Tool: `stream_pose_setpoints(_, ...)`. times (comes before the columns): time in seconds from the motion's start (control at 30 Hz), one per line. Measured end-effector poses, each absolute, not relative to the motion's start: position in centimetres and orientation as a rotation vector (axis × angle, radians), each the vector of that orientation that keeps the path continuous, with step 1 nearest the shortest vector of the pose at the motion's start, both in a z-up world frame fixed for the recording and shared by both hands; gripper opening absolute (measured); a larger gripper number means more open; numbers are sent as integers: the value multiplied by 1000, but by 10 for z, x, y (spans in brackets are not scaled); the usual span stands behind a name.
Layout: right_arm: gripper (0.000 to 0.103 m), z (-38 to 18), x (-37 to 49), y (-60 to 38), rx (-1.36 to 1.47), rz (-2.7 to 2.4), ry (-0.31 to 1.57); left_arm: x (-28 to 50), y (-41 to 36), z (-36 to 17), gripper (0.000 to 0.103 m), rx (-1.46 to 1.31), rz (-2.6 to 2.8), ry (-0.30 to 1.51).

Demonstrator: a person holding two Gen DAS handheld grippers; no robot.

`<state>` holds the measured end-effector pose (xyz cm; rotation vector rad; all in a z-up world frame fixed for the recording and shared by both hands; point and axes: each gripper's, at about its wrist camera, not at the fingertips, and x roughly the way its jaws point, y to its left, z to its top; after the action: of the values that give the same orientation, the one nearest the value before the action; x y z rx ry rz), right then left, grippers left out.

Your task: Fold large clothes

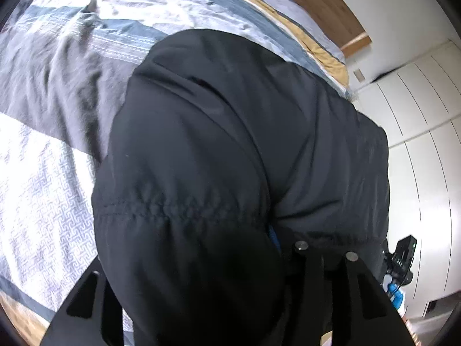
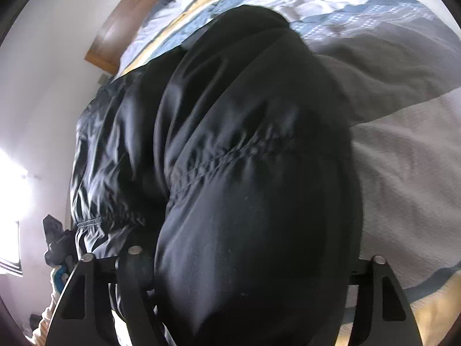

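Note:
A large black jacket (image 1: 216, 144) with a gathered waist seam lies on the bed, its near part bulging up towards both cameras. In the left wrist view my left gripper (image 1: 219, 265) has its jaws apart, and loose jacket fabric fills the gap and hides the left finger's tip. The right wrist view shows the same jacket (image 2: 245, 115) bulging between the widely spread fingers of my right gripper (image 2: 233, 259). No pad is seen to pinch the cloth. The right gripper (image 1: 403, 256) also shows at the jacket's right edge, and the left gripper (image 2: 54, 245) at its left edge.
The bed's duvet (image 1: 57, 101) has grey, blue, white and mustard bands. A wooden headboard (image 1: 317, 0) stands at the far end. White wardrobe doors (image 1: 417, 129) run along one side. A bright window (image 2: 11, 178) glares on the other.

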<state>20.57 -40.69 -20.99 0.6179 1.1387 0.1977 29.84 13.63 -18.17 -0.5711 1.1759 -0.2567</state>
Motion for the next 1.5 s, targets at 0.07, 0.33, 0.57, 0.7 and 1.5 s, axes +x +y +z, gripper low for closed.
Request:
stream_pose_setpoints(0.07, 78, -209, 209, -412, 598, 183, 1149, 294, 137, -173, 48, -567, -243, 1171)
stream_pose_setpoints(0.33, 82, -169, 221, -421, 549, 103, 1151, 294, 174, -145, 48, -608, -194, 1118)
stream_pose_setpoints(0.57, 82, -134, 227, -449, 504, 31, 1164, 273, 205, -123, 48, -598, -175, 1109)
stream_pose_setpoints(0.7, 82, -111, 214, -467, 492, -13, 1144, 269, 228, -104, 53, -617, -102, 1063)
stream_pose_setpoints(1.5, 86, -76, 172, -346, 217, 59, 1025, 206, 142, -78, 53, -331, -86, 1034)
